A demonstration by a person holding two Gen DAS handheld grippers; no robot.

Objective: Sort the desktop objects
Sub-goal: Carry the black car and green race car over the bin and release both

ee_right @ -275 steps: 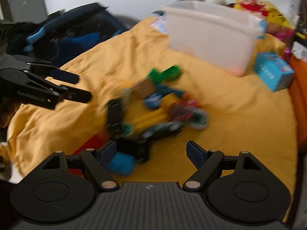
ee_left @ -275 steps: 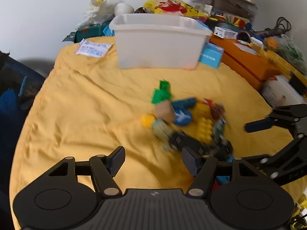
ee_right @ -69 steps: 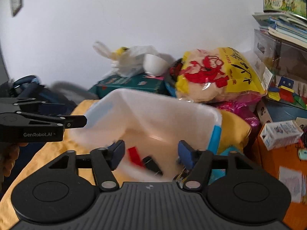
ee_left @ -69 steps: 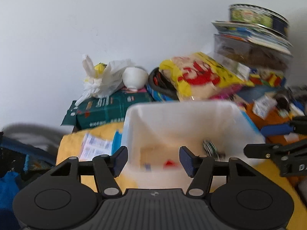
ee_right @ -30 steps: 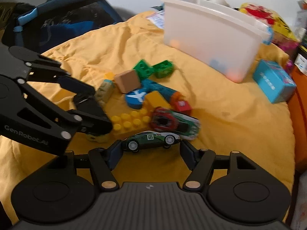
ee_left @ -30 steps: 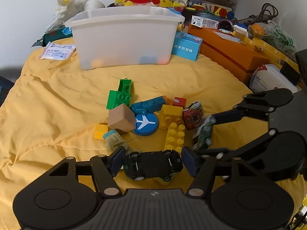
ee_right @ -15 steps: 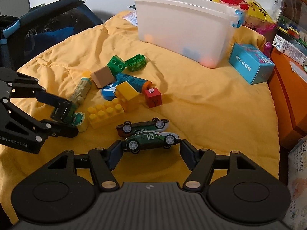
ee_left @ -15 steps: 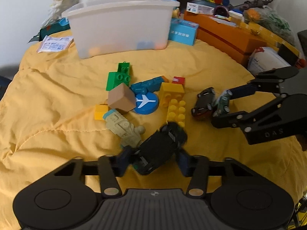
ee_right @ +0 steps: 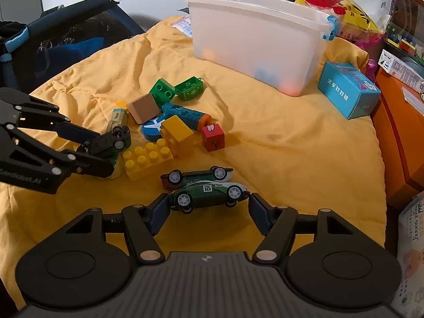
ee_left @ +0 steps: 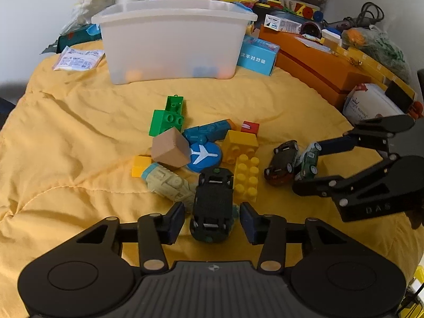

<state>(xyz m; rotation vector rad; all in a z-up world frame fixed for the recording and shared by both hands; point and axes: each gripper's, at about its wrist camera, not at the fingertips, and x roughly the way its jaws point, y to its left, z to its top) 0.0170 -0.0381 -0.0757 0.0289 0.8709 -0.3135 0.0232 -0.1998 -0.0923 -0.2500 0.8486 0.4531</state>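
A black toy car (ee_left: 213,204) lies lengthwise between the fingers of my left gripper (ee_left: 212,221). Its jaws are opening and a gap shows on each side of the car. The right wrist view shows that car (ee_right: 108,143) inside the left gripper (ee_right: 104,152), beside a long yellow brick (ee_right: 148,159). My right gripper (ee_right: 209,209) is shut on a green toy car (ee_right: 209,193), gripped end to end just above the yellow blanket (ee_right: 278,159). A dark red car (ee_right: 197,176) lies right behind it. The white bin (ee_left: 172,39) stands at the back.
Green bricks (ee_left: 167,118), a brown cube (ee_left: 171,151), a blue plane disc (ee_left: 204,156), a red cube (ee_right: 213,137) and a pale toy train (ee_left: 169,182) lie mid-blanket. A blue box (ee_right: 349,90) and orange boxes (ee_left: 312,61) line the right; a dark bag (ee_right: 66,34) is left.
The left jaws closed on the black car, then eased apart. The car has swung from crosswise to pointing away from me. The right gripper lifted the green car clear of the pile and still holds it.
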